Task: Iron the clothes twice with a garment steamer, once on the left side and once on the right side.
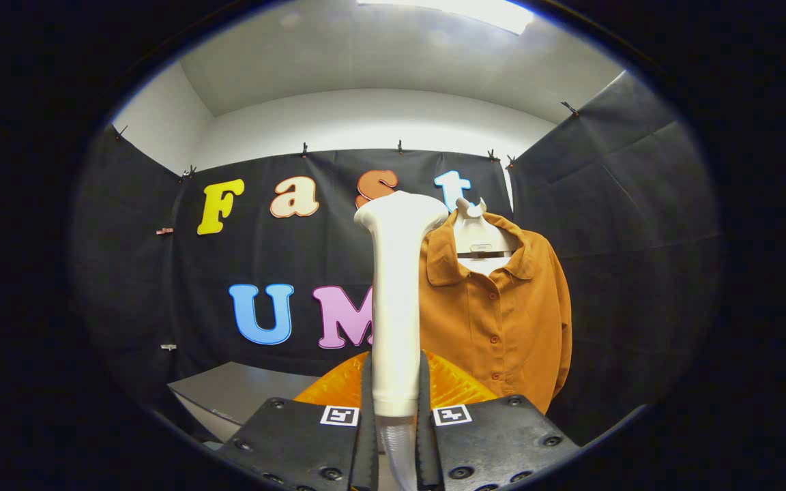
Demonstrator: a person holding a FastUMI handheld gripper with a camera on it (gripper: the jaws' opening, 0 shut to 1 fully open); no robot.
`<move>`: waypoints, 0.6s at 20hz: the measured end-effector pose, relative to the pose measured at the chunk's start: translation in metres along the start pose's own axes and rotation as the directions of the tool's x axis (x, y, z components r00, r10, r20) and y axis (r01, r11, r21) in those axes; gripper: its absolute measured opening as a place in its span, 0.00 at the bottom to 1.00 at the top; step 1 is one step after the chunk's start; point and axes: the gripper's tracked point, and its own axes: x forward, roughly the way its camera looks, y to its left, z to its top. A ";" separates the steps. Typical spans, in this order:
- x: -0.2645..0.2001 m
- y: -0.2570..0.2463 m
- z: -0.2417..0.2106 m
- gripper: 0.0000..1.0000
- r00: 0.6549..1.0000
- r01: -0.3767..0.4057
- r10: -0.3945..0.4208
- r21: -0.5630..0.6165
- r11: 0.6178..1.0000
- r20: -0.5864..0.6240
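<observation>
The garment steamer [396, 300] is standing upright between the fingers, its head partly covering the orange shirt's [502, 320] left edge beyond. The gripper [395, 416] is clamping the handle on both sides, jaws nearly closed; the hose below is seemingly cut off.

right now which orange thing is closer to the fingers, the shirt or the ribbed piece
The ribbed orange piece, directly behind the fingers gripping the white steamer. The orange shirt hangs farther back.

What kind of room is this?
Probably a small test booth, not a home: black cloth walls, an orange shirt hanging on a hanger, and tongs shut on a white garment steamer.
</observation>
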 end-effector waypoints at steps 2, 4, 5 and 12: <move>0.010 -0.011 -0.007 0.25 1.000 0.007 -0.007 0.006 1.000 -0.007; 0.020 -0.018 -0.016 0.25 1.000 0.006 -0.006 0.004 1.000 -0.016; 0.028 -0.021 -0.021 0.25 1.000 0.004 -0.004 0.003 1.000 -0.022; 0.060 -0.054 -0.059 0.25 0.998 0.014 -0.014 -0.017 1.000 -0.055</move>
